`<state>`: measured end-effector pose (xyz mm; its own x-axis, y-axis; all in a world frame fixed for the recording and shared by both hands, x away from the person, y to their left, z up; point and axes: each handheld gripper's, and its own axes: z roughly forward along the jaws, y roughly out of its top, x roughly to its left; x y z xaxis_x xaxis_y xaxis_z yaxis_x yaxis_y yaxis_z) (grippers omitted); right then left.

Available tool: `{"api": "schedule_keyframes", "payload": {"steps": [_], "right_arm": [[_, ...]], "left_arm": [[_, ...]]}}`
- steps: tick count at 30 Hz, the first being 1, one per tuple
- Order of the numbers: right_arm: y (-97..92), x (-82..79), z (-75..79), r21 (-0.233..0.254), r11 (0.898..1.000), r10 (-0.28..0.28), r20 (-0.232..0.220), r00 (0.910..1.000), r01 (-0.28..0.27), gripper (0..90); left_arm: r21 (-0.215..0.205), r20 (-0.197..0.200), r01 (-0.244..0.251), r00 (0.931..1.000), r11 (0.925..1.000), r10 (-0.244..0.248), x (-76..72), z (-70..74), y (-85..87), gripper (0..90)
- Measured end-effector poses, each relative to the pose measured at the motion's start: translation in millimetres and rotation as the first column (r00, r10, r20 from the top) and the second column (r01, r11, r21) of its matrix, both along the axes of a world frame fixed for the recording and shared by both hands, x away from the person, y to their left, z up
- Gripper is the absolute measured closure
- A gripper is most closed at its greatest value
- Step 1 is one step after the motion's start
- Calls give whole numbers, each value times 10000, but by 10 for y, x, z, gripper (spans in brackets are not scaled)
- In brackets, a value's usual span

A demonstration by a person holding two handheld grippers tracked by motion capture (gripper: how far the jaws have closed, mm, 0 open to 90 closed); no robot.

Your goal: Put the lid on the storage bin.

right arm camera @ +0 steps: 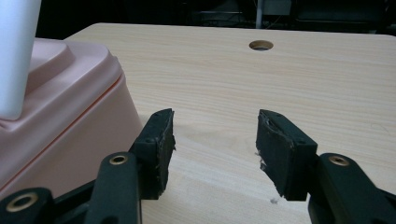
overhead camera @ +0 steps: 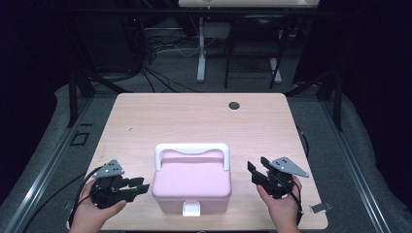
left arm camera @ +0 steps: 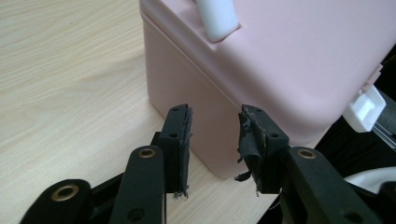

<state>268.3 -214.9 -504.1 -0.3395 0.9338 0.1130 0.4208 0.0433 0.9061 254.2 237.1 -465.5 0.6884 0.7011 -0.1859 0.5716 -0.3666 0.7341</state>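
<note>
**Pink box sits between two open grippers at the near edge**

The pink box (overhead camera: 192,182) stands on the table (overhead camera: 194,116) close to its near edge, roughly midway between the left and right edges, with its white clasp (overhead camera: 191,209) facing the person and its white handle (overhead camera: 192,150) arching over the far side of the lid. Its long axis runs left to right, so each short end faces one hand. The left gripper (overhead camera: 141,184) points rightward at the box's left end and lies just beside it; its jaws are parted with nothing between them, and the left gripper view shows the box's lower corner just beyond the worn pads (left arm camera: 182,140). The right gripper (overhead camera: 253,173) is also near, jaws spread and empty, angled toward the far-left rather than straight at the box. The left looks nearer.

The box's contents are hidden, the clasp's state is hard to make out, and both forearms are cut off by the bottom edge of the high view.
</note>
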Motion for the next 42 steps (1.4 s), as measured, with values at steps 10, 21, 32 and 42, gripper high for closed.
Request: {"api": "schedule_keyframes", "payload": {"steps": [10, 21, 32, 42], "right_arm": [[-15, -7, -1, 5, 10000, -50, 13, 10000, 50, 461], [-28, -9, -1, 20, 10000, -49, 47, 10000, 49, 460], [-43, 1, -23, 29, 10000, -86, 15, 10000, 86, 460], [-47, 10, -49, -30, 9999, -111, -51, 9999, 111, 458]], "left_arm": [[-128, 195, -459, 9987, 9989, 461, 135, 2, 74, 571], [-284, 239, -984, 9948, 9947, 990, 323, -72, 101, 538], [3, 206, -1663, 9859, 9861, 1663, 548, -274, 146, 539], [-179, 48, -2128, 9771, 9769, 2129, 657, -438, 172, 544]]}}
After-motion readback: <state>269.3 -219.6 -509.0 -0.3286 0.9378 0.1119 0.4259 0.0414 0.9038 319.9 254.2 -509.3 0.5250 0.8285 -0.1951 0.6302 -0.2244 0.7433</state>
